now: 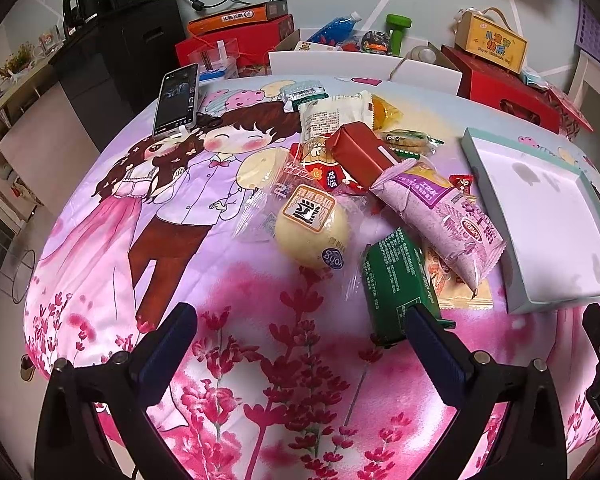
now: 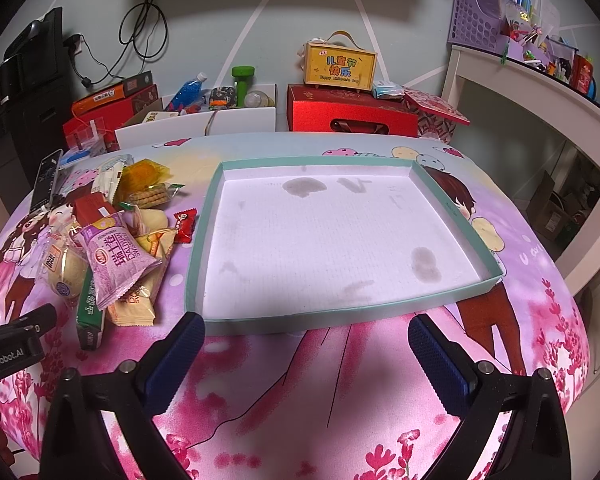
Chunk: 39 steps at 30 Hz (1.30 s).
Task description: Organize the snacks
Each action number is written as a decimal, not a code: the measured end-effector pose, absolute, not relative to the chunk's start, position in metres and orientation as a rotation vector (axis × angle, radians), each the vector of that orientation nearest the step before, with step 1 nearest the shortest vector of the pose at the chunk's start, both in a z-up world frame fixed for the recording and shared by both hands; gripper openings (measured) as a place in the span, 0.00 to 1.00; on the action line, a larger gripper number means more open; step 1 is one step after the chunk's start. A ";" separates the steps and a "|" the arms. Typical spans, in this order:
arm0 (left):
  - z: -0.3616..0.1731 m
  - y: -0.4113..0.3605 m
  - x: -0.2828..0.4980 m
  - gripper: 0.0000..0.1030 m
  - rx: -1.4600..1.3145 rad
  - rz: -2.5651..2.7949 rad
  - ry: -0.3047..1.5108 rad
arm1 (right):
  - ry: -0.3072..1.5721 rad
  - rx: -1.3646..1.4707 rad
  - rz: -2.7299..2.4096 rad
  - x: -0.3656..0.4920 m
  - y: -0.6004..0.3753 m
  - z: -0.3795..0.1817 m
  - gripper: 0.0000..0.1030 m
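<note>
The snack pile (image 1: 364, 184) lies heaped on a cartoon-printed cloth (image 1: 172, 208) that covers the table, just to the left of a shallow teal-rimmed tray (image 2: 204, 216) whose white floor is bare apart from a few grey stains. In the pile a purple packet (image 1: 440, 216) rests across a green packet (image 1: 396, 280), with a round yellow bun (image 1: 312, 232) in clear wrap beside them and a red carton (image 1: 360, 152) on top further back. A phone (image 1: 178, 98) stands propped on the far side of the pile from the tray. Behind the tray, against a pale wall, sit a red gift box (image 2: 352, 112) and a yellow handled box (image 2: 340, 66); a white shelf runs along its right side.

The left gripper (image 1: 300, 328) hovers over the cloth on the near side of the pile, fingers spread wide and holding nothing; whether its right finger (image 1: 432, 340), which overlaps the green packet's near end, touches it cannot be told. The right gripper (image 2: 304, 332) hangs just before the tray's near rim, likewise spread wide and empty.
</note>
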<state>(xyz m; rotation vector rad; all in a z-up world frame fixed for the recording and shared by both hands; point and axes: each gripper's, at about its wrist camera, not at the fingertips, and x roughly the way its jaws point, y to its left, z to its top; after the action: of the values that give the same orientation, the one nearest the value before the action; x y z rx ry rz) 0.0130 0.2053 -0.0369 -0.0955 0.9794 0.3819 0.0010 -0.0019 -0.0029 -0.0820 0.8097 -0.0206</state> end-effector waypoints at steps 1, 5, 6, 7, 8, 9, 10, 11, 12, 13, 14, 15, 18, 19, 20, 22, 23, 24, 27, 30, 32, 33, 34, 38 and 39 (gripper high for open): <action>-0.037 0.206 0.013 1.00 -0.095 0.382 0.979 | 0.810 -0.082 -0.021 0.001 -0.002 -0.003 1.00; -0.037 0.206 0.013 1.00 -0.096 0.382 0.980 | 0.810 -0.082 -0.021 0.001 -0.002 -0.003 1.00; -0.038 0.206 0.013 1.00 -0.096 0.382 0.980 | 0.810 -0.082 -0.021 0.001 -0.002 -0.003 1.00; -0.038 0.206 0.013 1.00 -0.096 0.382 0.979 | 0.810 -0.082 -0.021 0.001 -0.002 -0.003 1.00; -0.038 0.206 0.013 1.00 -0.095 0.382 0.980 | 0.810 -0.082 -0.021 0.001 -0.002 -0.003 1.00; -0.038 0.206 0.014 1.00 -0.095 0.382 0.980 | 0.809 -0.082 -0.021 0.001 -0.002 -0.003 1.00; -0.038 0.206 0.014 1.00 -0.096 0.382 0.980 | 0.809 -0.082 -0.021 0.001 -0.002 -0.003 1.00; -0.038 0.206 0.014 1.00 -0.096 0.382 0.980 | 0.810 -0.082 -0.021 0.001 -0.002 -0.003 1.00; -0.038 0.206 0.014 1.00 -0.095 0.382 0.979 | 0.811 -0.082 -0.021 0.001 -0.002 -0.003 1.00; -0.038 0.206 0.014 1.00 -0.094 0.383 0.980 | 0.811 -0.082 -0.021 0.001 -0.002 -0.003 1.00; -0.038 0.206 0.014 1.00 -0.093 0.383 0.981 | 0.811 -0.082 -0.021 0.001 -0.002 -0.003 1.00; -0.039 0.206 0.014 1.00 -0.094 0.383 0.981 | 0.810 -0.082 -0.021 0.001 -0.002 -0.003 1.00; -0.039 0.208 0.016 1.00 -0.095 0.383 0.981 | 0.810 -0.083 -0.020 0.001 -0.002 -0.003 1.00; -0.039 0.208 0.015 1.00 -0.095 0.382 0.981 | 0.810 -0.082 -0.021 0.001 -0.002 -0.003 1.00; -0.039 0.207 0.012 1.00 -0.095 0.382 0.980 | 0.810 -0.082 -0.021 0.001 -0.002 -0.003 1.00; -0.041 0.208 0.013 1.00 -0.095 0.381 0.978 | 0.810 -0.082 -0.021 0.001 -0.002 -0.003 1.00; -0.040 0.207 0.014 1.00 -0.089 0.385 0.978 | 0.810 -0.083 -0.021 0.001 -0.002 -0.003 1.00; -0.040 0.207 0.014 1.00 -0.087 0.386 0.978 | 0.810 -0.082 -0.021 0.001 -0.002 -0.003 1.00; -0.040 0.207 0.014 1.00 -0.083 0.388 0.981 | 0.811 -0.081 -0.021 0.001 -0.002 -0.003 1.00; -0.040 0.205 0.007 1.00 -0.065 0.399 0.996 | 0.812 -0.078 -0.021 0.001 -0.003 -0.003 1.00; -0.040 0.206 0.011 1.00 -0.062 0.402 0.994 | 0.811 -0.076 -0.020 -0.001 -0.004 -0.002 1.00; -0.040 0.206 0.012 1.00 -0.057 0.405 0.994 | 0.810 -0.075 -0.020 -0.001 -0.005 -0.003 1.00; -0.040 0.206 0.011 1.00 -0.064 0.401 0.992 | 0.810 -0.074 -0.019 -0.001 -0.006 -0.003 1.00; -0.040 0.206 0.013 1.00 -0.064 0.400 0.980 | 0.811 -0.076 -0.020 -0.001 -0.005 -0.003 1.00; -0.040 0.207 0.014 1.00 -0.068 0.398 0.979 | 0.811 -0.075 -0.020 0.000 -0.005 -0.003 1.00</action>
<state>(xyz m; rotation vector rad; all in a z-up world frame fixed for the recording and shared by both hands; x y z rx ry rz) 0.0136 0.2066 -0.0396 -0.0679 0.9789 0.3980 -0.0005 -0.0050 -0.0029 -0.0753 0.8107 -0.0202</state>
